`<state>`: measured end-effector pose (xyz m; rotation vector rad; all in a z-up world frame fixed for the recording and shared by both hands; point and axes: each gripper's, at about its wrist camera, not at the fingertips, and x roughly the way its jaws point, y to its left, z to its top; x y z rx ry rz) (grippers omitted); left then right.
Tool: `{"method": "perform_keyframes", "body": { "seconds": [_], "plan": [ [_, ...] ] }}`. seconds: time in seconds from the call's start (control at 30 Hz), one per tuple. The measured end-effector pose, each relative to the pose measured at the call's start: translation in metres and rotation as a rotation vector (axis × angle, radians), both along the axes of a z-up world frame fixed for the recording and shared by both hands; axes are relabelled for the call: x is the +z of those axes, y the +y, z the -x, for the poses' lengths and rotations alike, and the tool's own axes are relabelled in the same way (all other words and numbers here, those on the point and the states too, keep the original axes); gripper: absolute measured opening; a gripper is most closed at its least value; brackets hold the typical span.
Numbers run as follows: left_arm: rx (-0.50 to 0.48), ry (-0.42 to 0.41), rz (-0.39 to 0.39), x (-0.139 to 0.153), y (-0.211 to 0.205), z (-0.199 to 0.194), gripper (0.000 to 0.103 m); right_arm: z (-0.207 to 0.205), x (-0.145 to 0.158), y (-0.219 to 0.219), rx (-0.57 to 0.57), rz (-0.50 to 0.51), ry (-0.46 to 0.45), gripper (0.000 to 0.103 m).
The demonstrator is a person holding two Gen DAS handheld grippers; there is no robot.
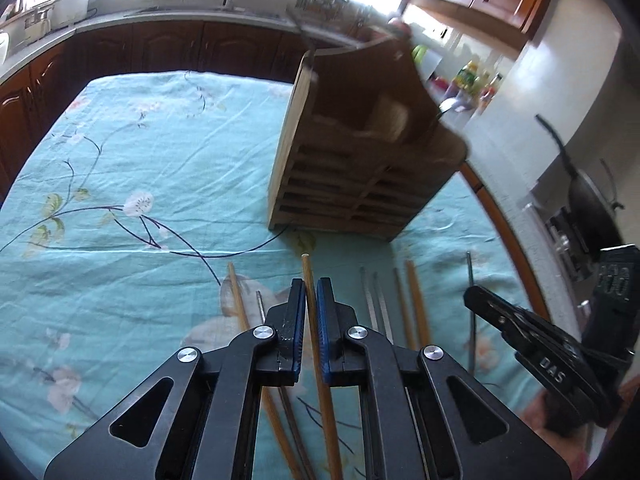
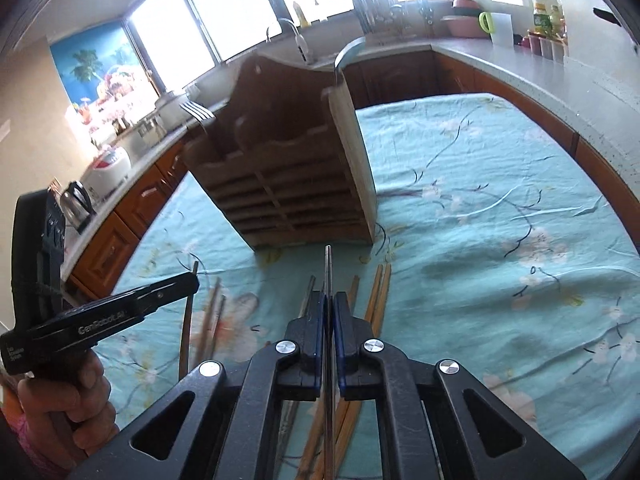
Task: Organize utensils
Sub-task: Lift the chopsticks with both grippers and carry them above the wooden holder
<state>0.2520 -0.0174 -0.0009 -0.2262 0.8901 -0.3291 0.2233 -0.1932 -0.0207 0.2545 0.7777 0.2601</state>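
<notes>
A wooden utensil holder [image 1: 352, 160] [image 2: 288, 168] stands on the table, with a fork [image 2: 198, 112] and a spoon [image 2: 348, 54] sticking out of it. My left gripper [image 1: 311, 292] is shut on a wooden chopstick [image 1: 308, 276] a little above the cloth, in front of the holder. My right gripper [image 2: 328, 304] is shut on a thin metal chopstick [image 2: 328, 268], also in front of the holder. Several wooden and metal chopsticks [image 1: 412, 304] [image 2: 378, 292] lie on the cloth under and beside both grippers. The right gripper also shows in the left wrist view [image 1: 480, 300], the left one in the right wrist view [image 2: 188, 280].
The table carries a teal floral cloth [image 1: 120, 160] [image 2: 500, 220]. Kitchen counters with wooden cabinets [image 1: 160, 48] run around it. A kettle [image 2: 78, 200], a rice cooker [image 2: 108, 168], bottles [image 2: 544, 16] and a pan [image 1: 588, 200] stand on the counters.
</notes>
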Motion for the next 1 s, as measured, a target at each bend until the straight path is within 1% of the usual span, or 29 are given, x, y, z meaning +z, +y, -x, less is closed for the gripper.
{"method": "perform_keyframes", "body": {
  "seconds": [0.13, 0.23, 0.37, 0.5, 0.77, 1.0],
  "plan": [
    [-0.003, -0.048, 0.033, 0.023, 0.001, 0.02, 0.005, 0.011, 0.014, -0.002, 0.0, -0.018, -0.034, 0.005],
    [0.002, -0.078, 0.076, 0.038, 0.005, 0.031, 0.004, 0.021, 0.025, -0.005, 0.001, -0.034, -0.06, 0.005],
    [0.003, -0.128, 0.097, 0.057, 0.009, 0.048, 0.004, 0.034, 0.04, -0.012, -0.005, -0.053, -0.093, 0.005],
    [0.004, -0.173, 0.121, 0.071, 0.009, 0.057, 0.004, 0.044, 0.054, -0.017, -0.015, -0.066, -0.128, 0.005],
    [0.025, -0.24, 0.126, 0.094, 0.018, 0.069, 0.004, 0.055, 0.082, -0.024, -0.028, -0.097, -0.21, 0.005],
    [0.043, -0.272, 0.131, 0.105, 0.025, 0.068, 0.004, 0.052, 0.092, -0.024, -0.033, -0.102, -0.239, 0.005]
  ]
}}
